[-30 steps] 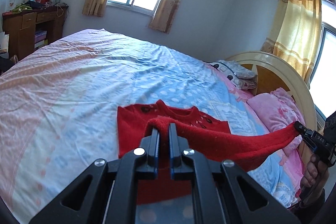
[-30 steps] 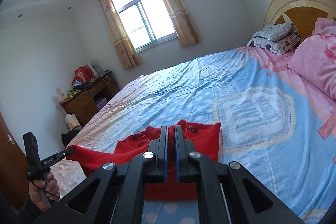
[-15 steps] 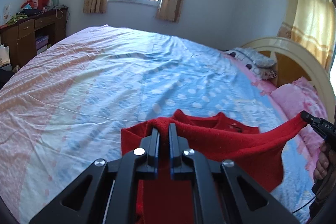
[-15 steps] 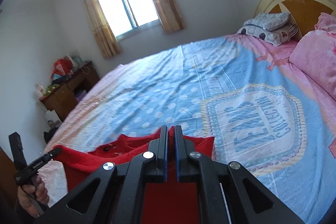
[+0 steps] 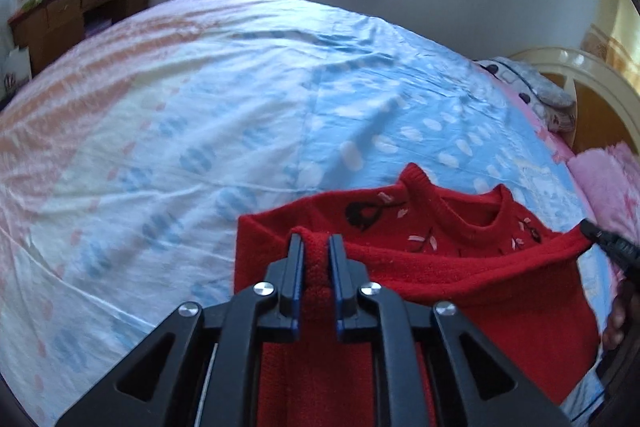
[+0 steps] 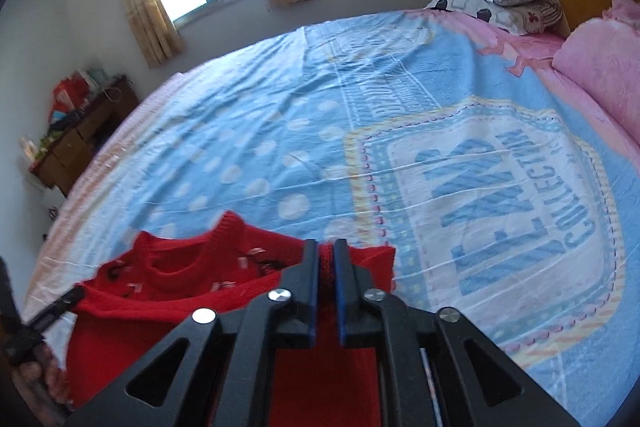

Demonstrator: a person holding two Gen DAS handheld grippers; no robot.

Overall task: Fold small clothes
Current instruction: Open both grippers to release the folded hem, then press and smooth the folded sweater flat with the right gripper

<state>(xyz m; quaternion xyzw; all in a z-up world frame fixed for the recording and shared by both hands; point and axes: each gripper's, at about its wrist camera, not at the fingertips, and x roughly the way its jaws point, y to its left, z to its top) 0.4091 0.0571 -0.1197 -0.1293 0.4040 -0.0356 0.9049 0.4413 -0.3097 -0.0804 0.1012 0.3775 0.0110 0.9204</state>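
Our 2 tongs, left (image 5: 316,247) and right (image 6: 326,253), have just been opening, each barely parted around the red sweater's (image 5: 460,267) hem. Released unevenly, the fold probably lands crooked on the bed (image 5: 240,87).

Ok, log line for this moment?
fold | red sweater hem over collar | left hand-held gripper, right hand-held gripper opening, knit between | bed

Both claws' jaws have just been opening around the red sweater (image 5: 460,267), now lower.
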